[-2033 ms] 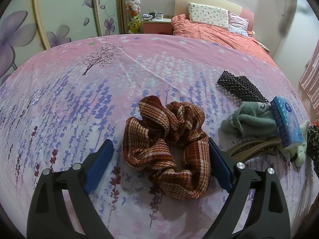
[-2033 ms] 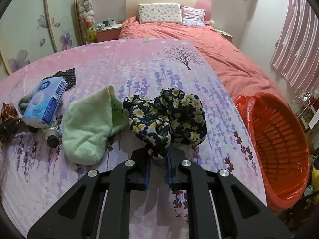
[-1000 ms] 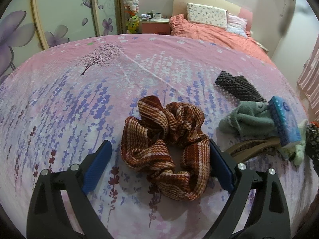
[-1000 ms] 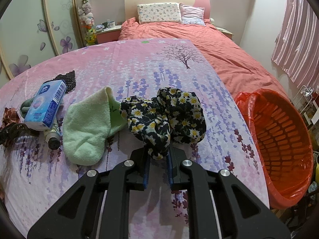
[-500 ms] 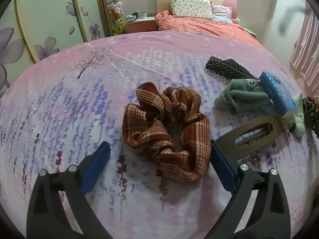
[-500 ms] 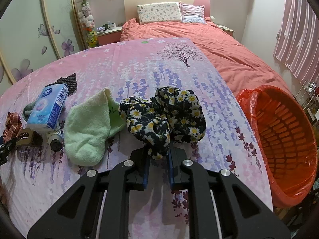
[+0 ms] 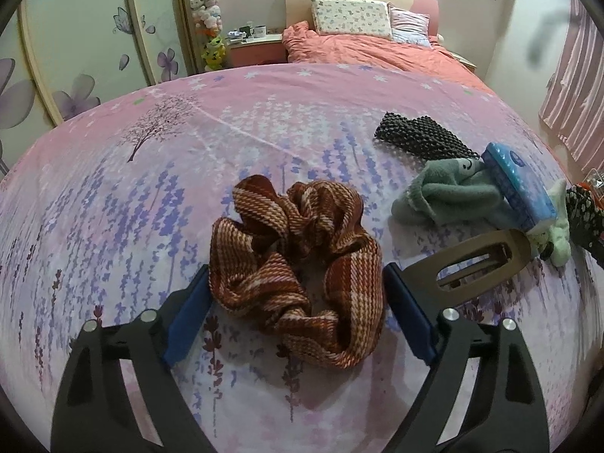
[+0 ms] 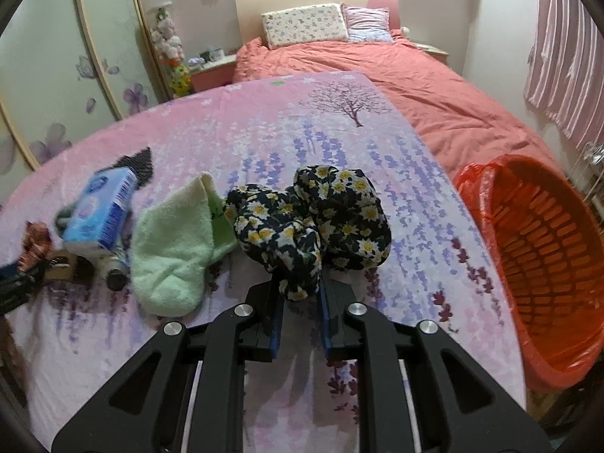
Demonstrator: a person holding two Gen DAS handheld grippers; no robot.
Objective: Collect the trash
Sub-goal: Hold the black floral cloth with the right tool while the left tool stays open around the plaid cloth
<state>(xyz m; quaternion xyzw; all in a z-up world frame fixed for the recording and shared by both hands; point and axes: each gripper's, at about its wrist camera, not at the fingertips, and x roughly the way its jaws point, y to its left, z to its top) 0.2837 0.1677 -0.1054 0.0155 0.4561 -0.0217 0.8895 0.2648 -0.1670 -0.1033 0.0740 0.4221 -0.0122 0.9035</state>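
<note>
left tongs [image 7: 296, 313] wide, jaws just narrowing, straddling brown scrunchie [image 7: 298, 271] mid-table. right tongs [image 8: 298, 311] pinching floral scrunchie [image 8: 309, 222], jaws just easing apart. orange basket [image 8: 543, 264] off right edge looks empty; all items left.

Pink lavender-print bedsheet [image 7: 158, 196] as support surface. Lying on it, left wrist view: brown plaid scrunchie [image 7: 298, 264] at centre; tan hair clip [image 7: 479, 264] at 3 o'clock; grey-green plush [image 7: 441, 196], blue tissue pack [image 7: 517, 188], black mesh cloth [image 7: 419, 136] toward 2 o'clock. Right wrist view: light green sock [image 8: 173, 249] at 9 o'clock of black daisy-print scrunchie [image 8: 313, 222].
</note>
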